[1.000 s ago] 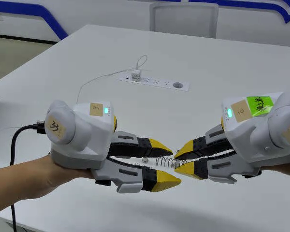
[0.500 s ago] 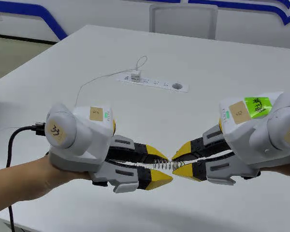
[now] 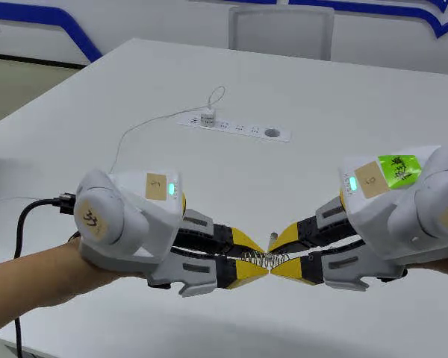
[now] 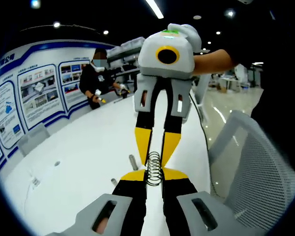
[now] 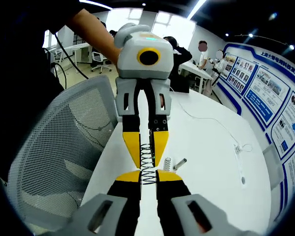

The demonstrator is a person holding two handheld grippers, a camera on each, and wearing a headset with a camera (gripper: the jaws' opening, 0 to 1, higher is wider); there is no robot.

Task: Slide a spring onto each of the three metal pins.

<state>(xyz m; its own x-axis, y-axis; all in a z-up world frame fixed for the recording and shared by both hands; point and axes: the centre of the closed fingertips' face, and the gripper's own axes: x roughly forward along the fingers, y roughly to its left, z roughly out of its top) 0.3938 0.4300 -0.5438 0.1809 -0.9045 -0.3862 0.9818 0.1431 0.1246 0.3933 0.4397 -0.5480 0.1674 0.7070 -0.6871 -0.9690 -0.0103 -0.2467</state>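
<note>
Head view is showing the left gripper (image 3: 263, 259) and right gripper (image 3: 274, 260) tip to tip, fingers narrow, both pinching one spring (image 3: 268, 259); keeping them aligned and pushing gently is probably working best.

A white table (image 3: 321, 97) carries a white power strip (image 3: 235, 128) near its middle. A small white plug (image 3: 207, 118) sits in the strip, and its thin white cable (image 3: 145, 127) curves away to the left. A grey chair (image 3: 281, 31) stands at the far edge. A mesh chair (image 5: 64, 142) stands beside the table. Posters (image 4: 34, 93) hang on the wall.
</note>
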